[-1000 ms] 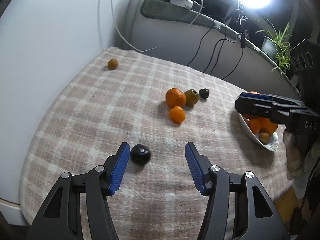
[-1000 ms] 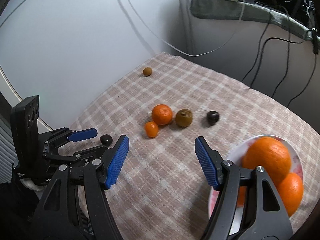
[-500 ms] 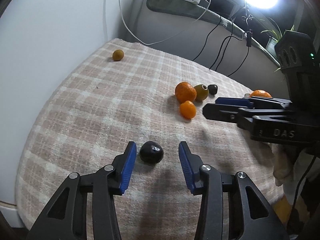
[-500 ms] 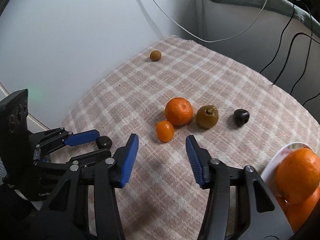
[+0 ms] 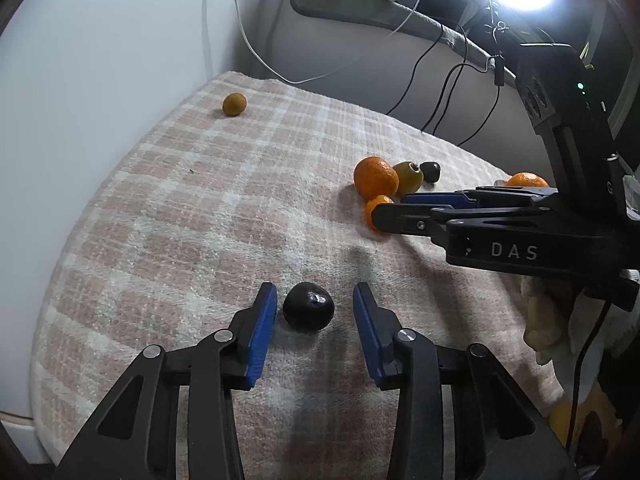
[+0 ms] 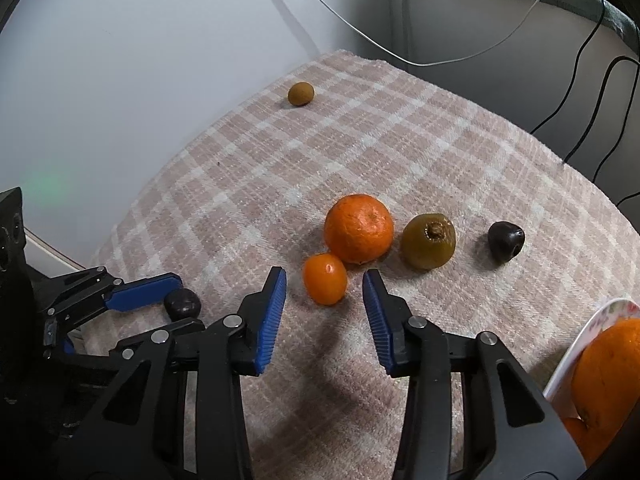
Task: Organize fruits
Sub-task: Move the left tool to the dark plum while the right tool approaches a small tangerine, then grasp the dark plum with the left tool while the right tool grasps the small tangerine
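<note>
A dark round fruit (image 5: 308, 311) lies on the checked cloth between the closing jaws of my left gripper (image 5: 315, 304); the blue pads stand just clear of it. My right gripper (image 6: 325, 288) is closing around a small orange fruit (image 6: 325, 283), pads apart from its sides. Beside that lie a bigger mandarin (image 6: 358, 228), a green-brown fruit (image 6: 429, 241) and a second dark fruit (image 6: 505, 241). In the right wrist view the left gripper (image 6: 176, 312) brackets the dark round fruit (image 6: 182, 304). In the left wrist view the right gripper (image 5: 394, 206) covers part of the small orange fruit (image 5: 376, 206).
A small brown fruit (image 5: 234, 104) lies alone near the far left corner by the wall. A white plate (image 6: 576, 354) with oranges (image 6: 608, 376) sits at the right edge. Cables (image 5: 448, 80) hang behind the table. The cloth's (image 5: 180, 208) middle left is bare.
Both grippers' jaws have narrowed. The right gripper moved left and down from the plate to the small orange fruit. The left gripper has edged forward until the dark fruit sits between its pads.
</note>
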`<action>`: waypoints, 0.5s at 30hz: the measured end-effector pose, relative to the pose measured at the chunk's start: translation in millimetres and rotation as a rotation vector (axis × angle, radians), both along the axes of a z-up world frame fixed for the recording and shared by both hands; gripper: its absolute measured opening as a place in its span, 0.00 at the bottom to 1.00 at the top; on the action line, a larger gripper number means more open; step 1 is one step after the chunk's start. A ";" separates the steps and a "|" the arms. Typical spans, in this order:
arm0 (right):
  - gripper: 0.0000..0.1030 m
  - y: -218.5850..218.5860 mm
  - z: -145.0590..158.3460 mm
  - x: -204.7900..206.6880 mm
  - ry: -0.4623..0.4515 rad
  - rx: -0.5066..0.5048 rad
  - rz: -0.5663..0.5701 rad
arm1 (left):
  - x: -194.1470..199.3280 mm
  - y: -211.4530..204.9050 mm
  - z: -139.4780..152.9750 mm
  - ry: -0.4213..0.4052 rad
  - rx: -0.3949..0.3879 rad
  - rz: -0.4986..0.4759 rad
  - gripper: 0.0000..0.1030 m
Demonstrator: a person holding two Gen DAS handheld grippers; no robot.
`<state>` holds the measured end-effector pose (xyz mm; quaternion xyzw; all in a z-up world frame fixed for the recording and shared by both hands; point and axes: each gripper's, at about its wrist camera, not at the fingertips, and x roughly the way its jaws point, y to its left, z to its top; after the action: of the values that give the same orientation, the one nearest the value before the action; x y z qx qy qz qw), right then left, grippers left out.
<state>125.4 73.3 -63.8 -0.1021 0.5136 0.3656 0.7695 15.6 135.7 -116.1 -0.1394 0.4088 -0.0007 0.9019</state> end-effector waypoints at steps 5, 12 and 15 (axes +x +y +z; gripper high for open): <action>0.36 2.2 -4.4 0.7 0.009 -0.009 0.001 | 0.7 -0.3 -1.4 0.005 0.010 0.003 0.34; 0.30 5.2 -9.5 2.9 0.020 -0.012 -0.004 | 1.5 1.7 -1.5 0.011 0.026 0.010 0.25; 0.25 6.1 -11.5 2.1 0.021 -0.016 0.002 | 1.6 1.8 -1.3 0.011 0.032 0.006 0.23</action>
<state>127.6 79.4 -75.3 -0.1048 0.5245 0.3635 0.7628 17.1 137.4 -117.3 -0.1265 0.4134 0.0094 0.9017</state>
